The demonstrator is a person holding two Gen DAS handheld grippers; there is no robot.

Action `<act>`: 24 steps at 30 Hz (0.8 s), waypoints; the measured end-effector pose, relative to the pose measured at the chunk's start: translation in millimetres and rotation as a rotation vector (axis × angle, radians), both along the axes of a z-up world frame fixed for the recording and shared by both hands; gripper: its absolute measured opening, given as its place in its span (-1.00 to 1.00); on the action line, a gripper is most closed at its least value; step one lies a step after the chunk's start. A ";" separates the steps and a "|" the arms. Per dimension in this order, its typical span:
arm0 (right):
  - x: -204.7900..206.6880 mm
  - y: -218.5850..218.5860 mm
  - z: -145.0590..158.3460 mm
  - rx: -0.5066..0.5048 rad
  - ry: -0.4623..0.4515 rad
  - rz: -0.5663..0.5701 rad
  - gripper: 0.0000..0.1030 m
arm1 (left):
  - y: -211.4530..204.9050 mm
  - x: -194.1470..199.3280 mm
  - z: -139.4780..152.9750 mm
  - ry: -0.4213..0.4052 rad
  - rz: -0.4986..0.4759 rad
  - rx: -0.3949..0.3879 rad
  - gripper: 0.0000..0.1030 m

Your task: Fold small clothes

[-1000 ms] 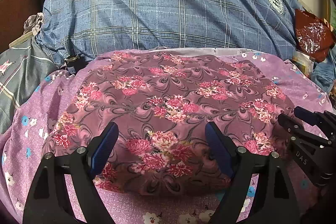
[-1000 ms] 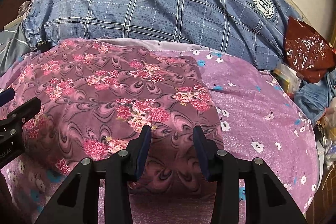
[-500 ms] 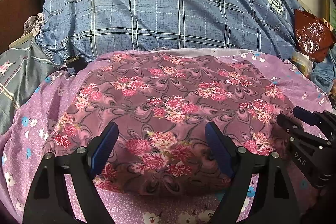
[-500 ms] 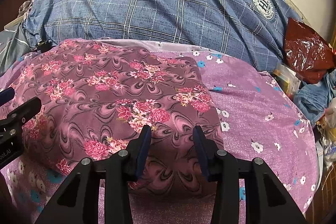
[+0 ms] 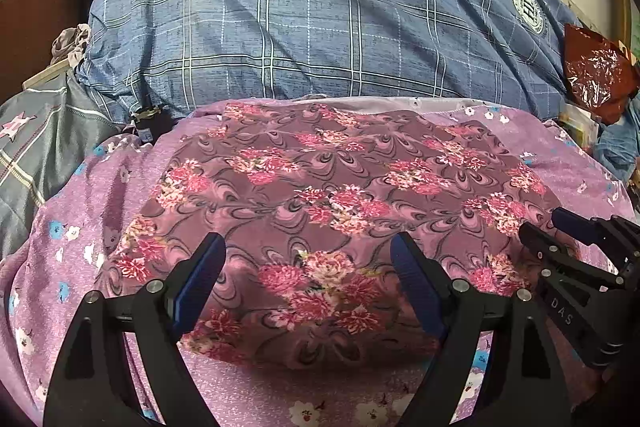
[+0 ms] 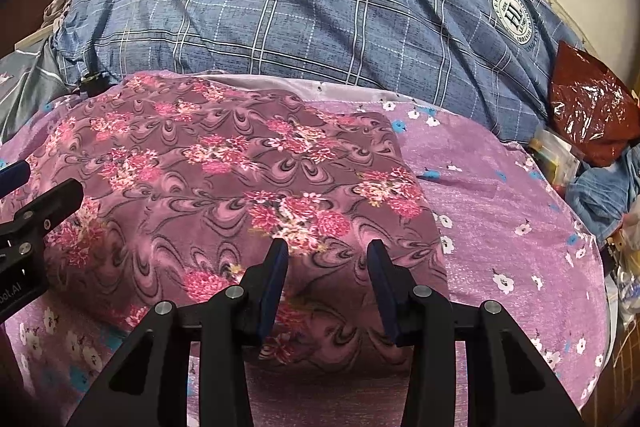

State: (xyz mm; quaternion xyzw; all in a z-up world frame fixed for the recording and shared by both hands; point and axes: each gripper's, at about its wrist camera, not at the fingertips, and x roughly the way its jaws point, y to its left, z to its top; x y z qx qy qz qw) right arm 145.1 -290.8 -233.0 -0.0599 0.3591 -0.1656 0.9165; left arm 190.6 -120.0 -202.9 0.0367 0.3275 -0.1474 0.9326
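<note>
Left gripper (image 5: pixel 308 279) and right gripper (image 6: pixel 327 279): black triangular finger frames are shown along the lower edge of each frame, fitted with blue pads (image 5: pixel 198 283) and silver screw heads (image 5: pixel 154 285). White lettering "DAS" (image 5: pixel 562 311) is seen at lower right.

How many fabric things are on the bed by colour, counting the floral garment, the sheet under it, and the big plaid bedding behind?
Maroon floral garment: 1
Purple flowered sheet: 1
Blue plaid bedding: 1
Total: 3
</note>
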 end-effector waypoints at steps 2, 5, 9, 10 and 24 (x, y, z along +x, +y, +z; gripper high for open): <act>1.1 3.3 -0.3 -0.002 0.001 0.005 -0.17 | 2.6 -0.3 0.7 -0.002 0.003 0.000 0.65; 3.6 7.4 -1.1 -0.002 0.003 0.012 -0.17 | 10.4 -0.3 2.2 -0.008 0.013 0.002 0.65; 9.7 4.1 -2.2 0.071 -0.003 0.026 -0.20 | 52.1 -0.3 2.2 0.047 0.080 -0.039 0.65; 11.3 2.0 -1.5 0.105 -0.012 0.034 -0.23 | 67.1 0.0 2.0 0.075 0.109 -0.078 0.65; 20.2 -1.8 -16.1 0.426 0.010 0.113 -0.57 | 159.1 -14.4 -41.5 0.467 0.282 -0.524 0.38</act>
